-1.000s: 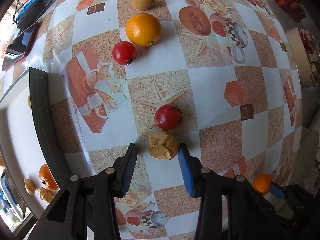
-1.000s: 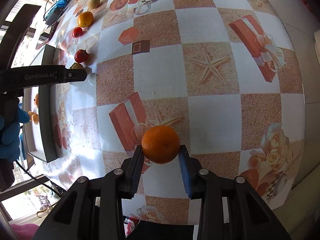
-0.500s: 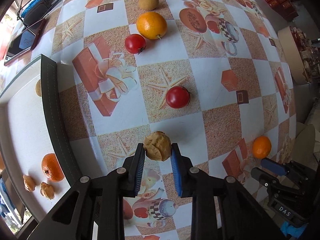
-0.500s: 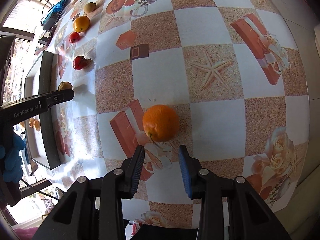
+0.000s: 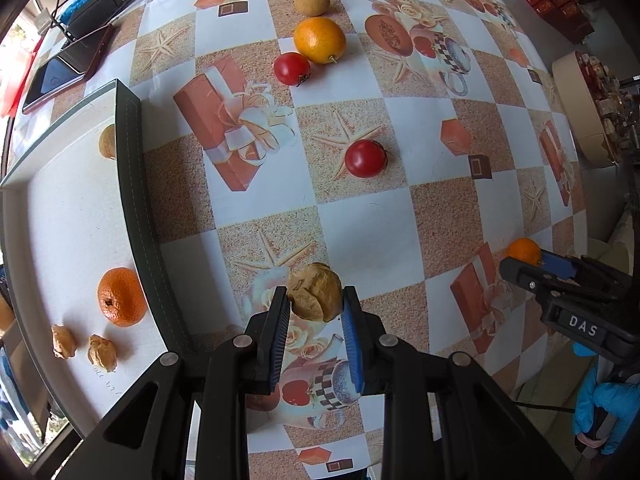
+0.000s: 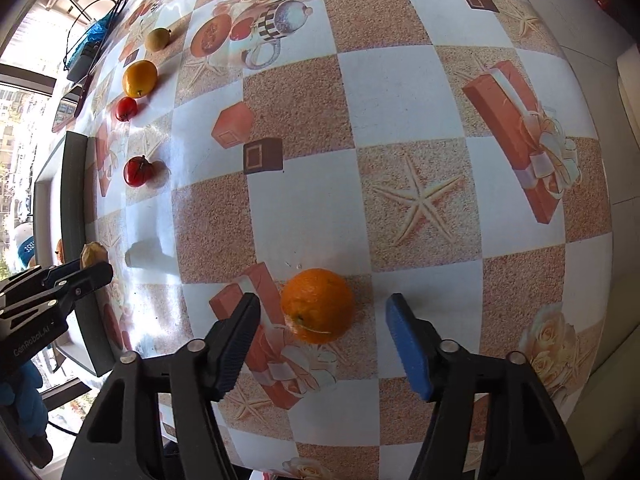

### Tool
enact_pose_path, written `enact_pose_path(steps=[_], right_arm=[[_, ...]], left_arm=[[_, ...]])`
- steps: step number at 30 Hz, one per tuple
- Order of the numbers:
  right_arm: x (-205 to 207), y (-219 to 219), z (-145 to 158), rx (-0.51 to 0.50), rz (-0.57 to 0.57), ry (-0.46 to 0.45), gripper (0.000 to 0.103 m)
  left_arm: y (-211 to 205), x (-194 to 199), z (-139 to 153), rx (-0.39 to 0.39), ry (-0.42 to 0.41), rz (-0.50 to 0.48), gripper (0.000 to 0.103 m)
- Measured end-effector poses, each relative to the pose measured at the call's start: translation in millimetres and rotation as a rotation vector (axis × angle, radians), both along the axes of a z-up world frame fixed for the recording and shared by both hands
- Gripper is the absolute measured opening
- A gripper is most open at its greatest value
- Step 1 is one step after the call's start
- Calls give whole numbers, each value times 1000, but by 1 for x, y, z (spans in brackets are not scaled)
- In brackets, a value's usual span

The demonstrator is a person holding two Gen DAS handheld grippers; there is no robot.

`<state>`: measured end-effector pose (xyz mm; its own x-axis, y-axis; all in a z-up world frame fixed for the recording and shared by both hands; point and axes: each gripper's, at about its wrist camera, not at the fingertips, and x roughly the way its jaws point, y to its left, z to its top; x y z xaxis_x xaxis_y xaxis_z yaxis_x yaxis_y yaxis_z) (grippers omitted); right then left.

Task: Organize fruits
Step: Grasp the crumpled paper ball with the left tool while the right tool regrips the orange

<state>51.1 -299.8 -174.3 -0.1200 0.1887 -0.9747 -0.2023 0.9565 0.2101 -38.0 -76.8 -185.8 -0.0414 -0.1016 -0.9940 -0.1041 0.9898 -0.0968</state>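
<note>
My left gripper (image 5: 314,294) is shut on a tan papery husk fruit (image 5: 316,300) and holds it above the tablecloth, close to the tray's dark rim (image 5: 132,184). In the white tray lie a mandarin (image 5: 121,297) and two husk fruits (image 5: 63,342). An orange (image 6: 317,304) rests on the table between the fingers of my right gripper (image 6: 322,300). Its jaws are opening and the pads stand clear of the orange. In the right wrist view the left gripper (image 6: 96,268) shows at the left edge with the husk fruit (image 6: 93,254).
On the table lie two red tomatoes (image 5: 365,158) (image 5: 291,68), a large orange (image 5: 319,40) and a brown fruit (image 5: 311,3). Phones (image 5: 64,72) and cables sit at the far left. A round box (image 5: 580,112) stands beyond the table's right edge.
The left gripper shut on the husk fruit, lifted it and moved toward the tray. The orange left the right gripper's grip and lies on the table; the right jaws have spread wide.
</note>
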Motion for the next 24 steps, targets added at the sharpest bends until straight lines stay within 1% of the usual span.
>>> enact_pose_path(steps=[1, 2, 3, 5, 6, 9, 12, 16, 24], right_arm=[[0, 2, 1, -16, 5, -15, 42], [2, 1, 1, -9, 3, -17, 37], [4, 0, 0, 11, -8, -11, 37], [5, -1, 1, 17, -23, -19, 37], [6, 0, 3, 26, -31, -20, 37], [7, 3, 10, 48, -32, -28, 37], [2, 3, 17, 49, -22, -35, 37], [-9, 3, 18, 43, -20, -24, 37], [-29, 19, 19, 35, 4, -8, 37]], left_arm=[[2, -3, 2, -2, -2, 3, 28], [3, -7, 3, -4, -2, 6, 28], [4, -5, 9, -7, 0, 8, 28], [3, -11, 15, -10, 0, 8, 28], [-1, -14, 24, -11, -2, 8, 28], [3, -22, 34, -5, -16, 1, 28], [9, -34, 41, 1, -23, -2, 29], [21, -50, 53, 7, -32, 6, 29], [53, -78, 62, 17, -38, 67, 29]])
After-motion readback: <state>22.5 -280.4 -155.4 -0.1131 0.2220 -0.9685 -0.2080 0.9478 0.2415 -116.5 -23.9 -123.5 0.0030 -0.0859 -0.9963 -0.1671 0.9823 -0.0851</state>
